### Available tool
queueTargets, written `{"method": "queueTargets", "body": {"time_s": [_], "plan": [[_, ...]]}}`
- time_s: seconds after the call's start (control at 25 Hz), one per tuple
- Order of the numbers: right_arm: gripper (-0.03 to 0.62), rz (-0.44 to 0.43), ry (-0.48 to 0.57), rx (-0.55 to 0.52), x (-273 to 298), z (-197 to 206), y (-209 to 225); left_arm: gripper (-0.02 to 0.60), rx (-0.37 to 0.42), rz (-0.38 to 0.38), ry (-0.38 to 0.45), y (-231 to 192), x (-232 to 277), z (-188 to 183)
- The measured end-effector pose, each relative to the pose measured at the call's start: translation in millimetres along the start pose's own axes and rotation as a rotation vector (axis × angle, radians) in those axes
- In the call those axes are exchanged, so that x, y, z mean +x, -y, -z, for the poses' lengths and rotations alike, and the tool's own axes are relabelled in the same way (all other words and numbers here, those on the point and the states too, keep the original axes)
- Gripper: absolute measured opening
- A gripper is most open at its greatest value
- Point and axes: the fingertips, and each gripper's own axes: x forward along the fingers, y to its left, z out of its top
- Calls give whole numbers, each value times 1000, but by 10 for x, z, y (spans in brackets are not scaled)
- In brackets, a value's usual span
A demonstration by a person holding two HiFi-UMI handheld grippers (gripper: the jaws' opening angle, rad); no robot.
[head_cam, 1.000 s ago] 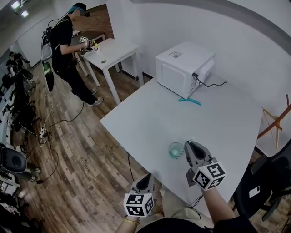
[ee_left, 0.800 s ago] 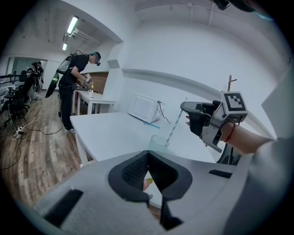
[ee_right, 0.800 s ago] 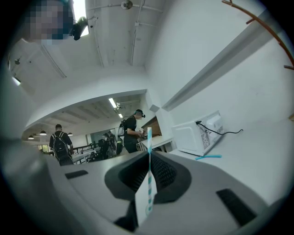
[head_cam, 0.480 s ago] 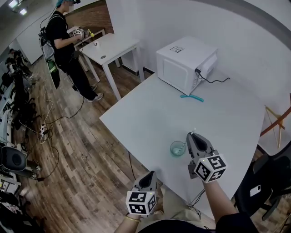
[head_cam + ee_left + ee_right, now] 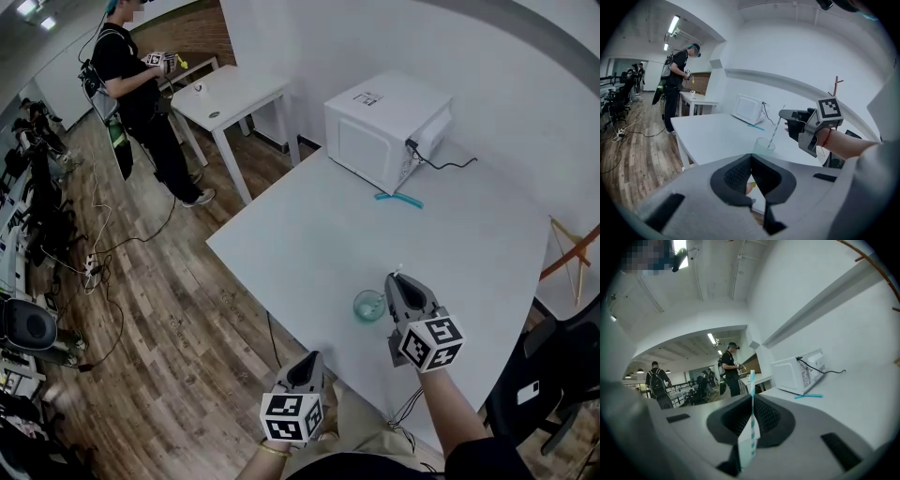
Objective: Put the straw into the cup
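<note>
We held the right claw (image 5: 400,281) over the white counter (image 5: 309,234), close to its near edge. Its jaws were clamped together on a striped paper straw (image 5: 776,126). The straw stood nearly upright, leaning a little, with its top poking above the jaws. In the left claw view its lower end dipped inside the rim of the clear cup (image 5: 368,306). The cup stood upright just inside the counter's near edge, about midway along it and right beside the right claw.

Our left claw (image 5: 308,359) hung off the counter, below that near edge, pointing toward the cup. Its jaws met at the tips with nothing between them.

A white microwave (image 5: 380,131) sat at the far left corner, against the wall. A teal stick (image 5: 398,198) lay flat on the counter just in front of it. Beyond the left edge a person (image 5: 136,84) stood at a second small table (image 5: 234,98).
</note>
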Motion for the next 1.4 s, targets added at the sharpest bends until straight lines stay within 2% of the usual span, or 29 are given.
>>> {"method": "queueTargets", "body": {"time_s": [0.84,1.4], "plan": [[34,47,-126,23,4,644,104,11,-14,-11,-20,-3,-22,131],[35,49,-131,30,44,683,132,11,-18,-18,-16,1,-35,120]]}}
